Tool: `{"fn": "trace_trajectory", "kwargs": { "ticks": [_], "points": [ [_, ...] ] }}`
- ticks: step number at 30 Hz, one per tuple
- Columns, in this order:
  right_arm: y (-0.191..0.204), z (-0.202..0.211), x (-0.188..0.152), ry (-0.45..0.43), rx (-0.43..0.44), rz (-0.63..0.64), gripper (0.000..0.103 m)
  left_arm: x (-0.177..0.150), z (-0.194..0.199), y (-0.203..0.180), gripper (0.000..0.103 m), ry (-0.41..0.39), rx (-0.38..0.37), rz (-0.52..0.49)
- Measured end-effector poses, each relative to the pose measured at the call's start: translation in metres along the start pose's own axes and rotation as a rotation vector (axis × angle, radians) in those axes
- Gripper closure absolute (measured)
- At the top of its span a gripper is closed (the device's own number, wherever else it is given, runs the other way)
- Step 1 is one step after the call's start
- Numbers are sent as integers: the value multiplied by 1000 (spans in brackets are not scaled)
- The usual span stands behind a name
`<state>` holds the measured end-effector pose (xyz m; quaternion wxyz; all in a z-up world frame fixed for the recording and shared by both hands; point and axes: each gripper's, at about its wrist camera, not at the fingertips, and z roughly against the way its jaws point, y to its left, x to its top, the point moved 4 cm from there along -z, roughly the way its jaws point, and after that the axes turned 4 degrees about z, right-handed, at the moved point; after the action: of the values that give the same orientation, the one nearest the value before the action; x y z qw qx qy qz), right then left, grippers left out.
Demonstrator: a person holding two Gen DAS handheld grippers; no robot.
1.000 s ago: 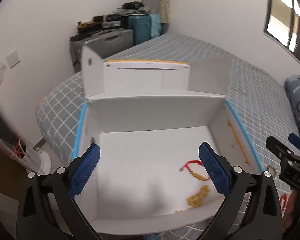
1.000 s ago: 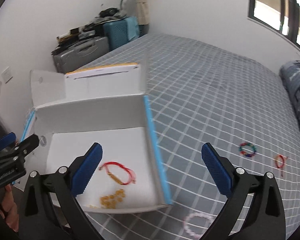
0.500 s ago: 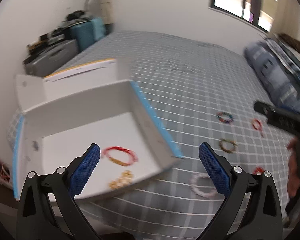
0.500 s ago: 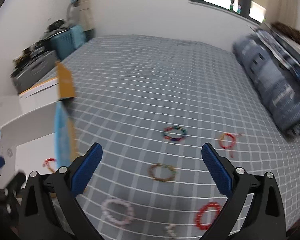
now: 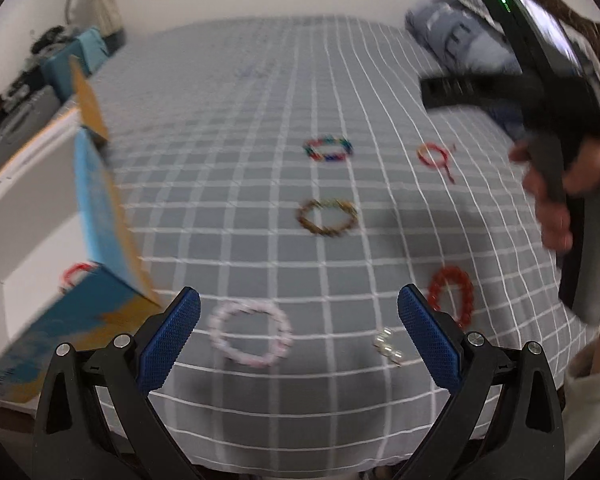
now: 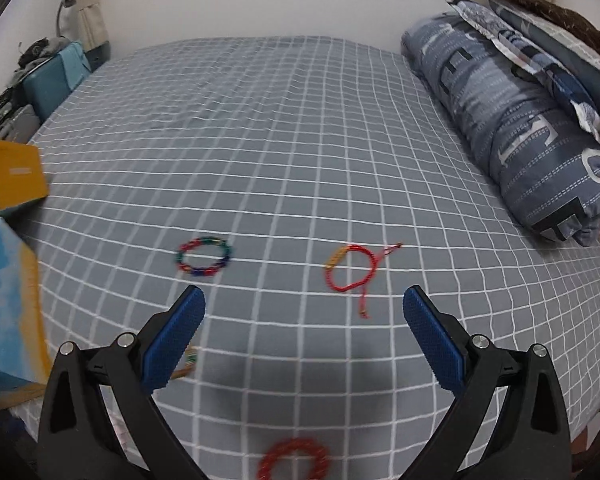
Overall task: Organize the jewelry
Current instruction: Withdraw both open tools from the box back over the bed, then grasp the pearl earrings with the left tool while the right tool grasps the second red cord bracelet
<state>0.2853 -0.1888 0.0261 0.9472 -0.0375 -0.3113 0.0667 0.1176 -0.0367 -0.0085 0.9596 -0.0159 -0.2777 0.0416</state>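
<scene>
The open box (image 5: 96, 216) stands at the bed's (image 6: 284, 128) left edge. Loose bracelets lie flat: pink bracelet (image 5: 250, 336), multicoloured bracelet (image 6: 204, 257), red cord bracelet (image 6: 350, 268) with tail towards the camera. Left gripper (image 5: 298, 334) and right gripper (image 6: 304, 330) gape empty.

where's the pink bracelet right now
In the left wrist view the pink bracelet lies on the checked bedspread, low and just left of centre between the open left gripper fingers, right of the box and left of small silver beads.
</scene>
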Motion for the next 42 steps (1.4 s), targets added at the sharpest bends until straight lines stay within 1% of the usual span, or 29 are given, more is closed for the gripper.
{"fn": "trace_trajectory", "kwargs": {
  "ticks": [3, 6, 9, 11, 15, 21, 25, 26, 27, 29, 30, 32, 33, 35, 36, 38, 39, 40, 41, 42],
  "points": [
    [-13, -23, 0, 22, 11, -9, 8, -7, -20, -15, 6, 42, -2, -17],
    [-24, -49, -1, 56, 22, -20, 8, -15, -39, -26, 6, 80, -10, -8],
    [-34, -78, -4, 98, 40, -42, 9, -22, -52, -36, 7, 99, 0, -15],
    [-40, -95, -6, 129, 51, -53, 11, -25, -58, -38, 11, 120, -6, -14],
    [-49, -127, -11, 176, 51, -72, 12, -32, -71, -47, 14, 162, -22, -21],
    [-49, -153, -13, 213, 56, -71, 12, -43, -88, -57, 18, 207, -30, -45],
    [-48, -162, -11, 224, 67, -77, 13, -46, -97, -56, 21, 224, -30, -32],
    [-49, -165, -10, 227, 68, -79, 14, -46, -99, -55, 22, 225, -32, -31],
    [-50, -168, -9, 225, 69, -86, 18, -46, -100, -54, 23, 225, -33, -27],
    [-52, -170, -11, 224, 70, -93, 20, -47, -100, -53, 31, 223, -29, -15],
    [-53, -170, -11, 221, 70, -101, 21, -46, -100, -51, 33, 222, -26, -14],
    [-52, -172, -10, 222, 68, -98, 24, -47, -98, -52, 43, 219, -22, -27],
    [-53, -171, -9, 222, 68, -99, 27, -47, -98, -52, 45, 218, -21, -34],
    [-53, -172, -9, 223, 63, -99, 33, -48, -96, -53, 56, 216, -15, -47],
    [-53, -172, -9, 225, 59, -97, 37, -48, -96, -53, 60, 214, -5, -56],
    [-53, -173, -9, 228, 54, -93, 44, -48, -95, -53, 75, 216, -4, -64],
    [-53, -173, -8, 229, 53, -91, 51, -48, -94, -53, 80, 215, -4, -70],
    [-53, -172, -8, 230, 53, -91, 61, -48, -93, -53, 88, 215, -4, -76],
    [-52, -173, -7, 229, 55, -92, 68, -48, -92, -53, 93, 213, -4, -84],
    [-52, -173, -7, 228, 59, -95, 81, -48, -91, -54, 93, 210, -8, -88]
  ]
}}
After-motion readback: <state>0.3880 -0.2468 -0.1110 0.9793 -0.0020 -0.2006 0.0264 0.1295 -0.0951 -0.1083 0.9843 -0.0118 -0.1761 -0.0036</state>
